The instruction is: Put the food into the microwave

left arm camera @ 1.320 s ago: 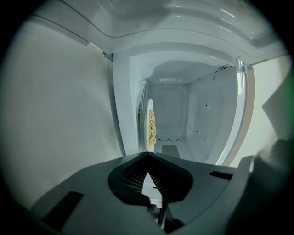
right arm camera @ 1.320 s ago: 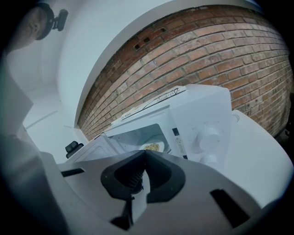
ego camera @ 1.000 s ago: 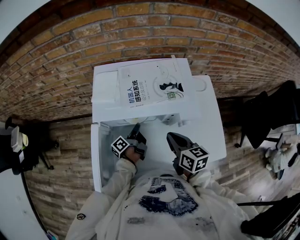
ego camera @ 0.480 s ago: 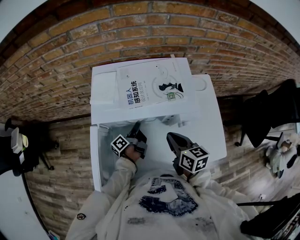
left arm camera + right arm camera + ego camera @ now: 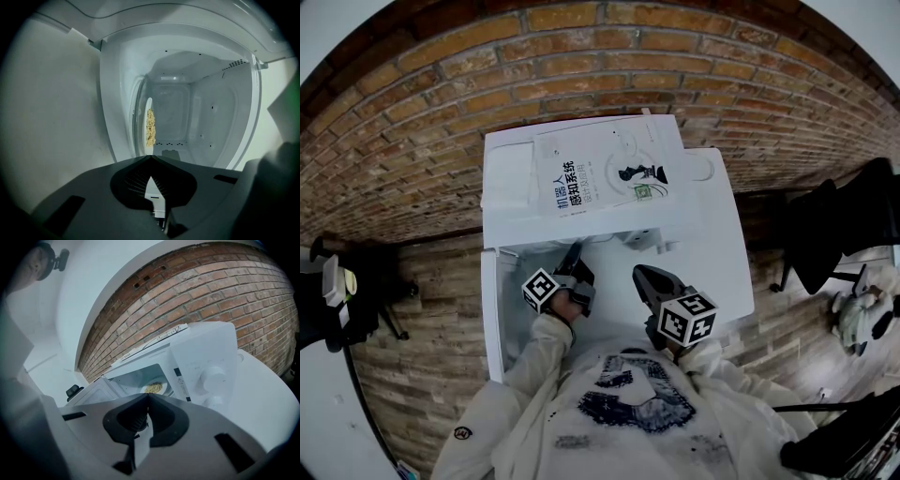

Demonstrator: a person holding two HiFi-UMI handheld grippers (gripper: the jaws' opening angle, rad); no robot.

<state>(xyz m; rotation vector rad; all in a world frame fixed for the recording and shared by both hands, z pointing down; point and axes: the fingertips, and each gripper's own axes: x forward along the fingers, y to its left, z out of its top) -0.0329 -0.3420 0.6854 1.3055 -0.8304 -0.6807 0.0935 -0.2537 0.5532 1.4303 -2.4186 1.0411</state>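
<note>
Left gripper view: the jaws of the left gripper (image 5: pixel 150 158) are closed tip to tip with nothing between them. They point into the open cavity of the white microwave (image 5: pixel 201 93). The yellow crumbly food (image 5: pixel 150 127) lies on a round white plate (image 5: pixel 148 105) inside that cavity, clear of the jaws. The view is rolled, so the plate appears edge-on.

Right gripper view: the jaws of the right gripper (image 5: pixel 148 397) are likewise pressed together and empty. They face the microwave front from farther off. The hinged door (image 5: pixel 91 392) stands swung open to the left.

Head view: both grippers are over the white table (image 5: pixel 727 262), the left one at the cavity mouth. A white book (image 5: pixel 600 173) lies flat on the microwave roof, in front of a red brick wall (image 5: pixel 581 56).
</note>
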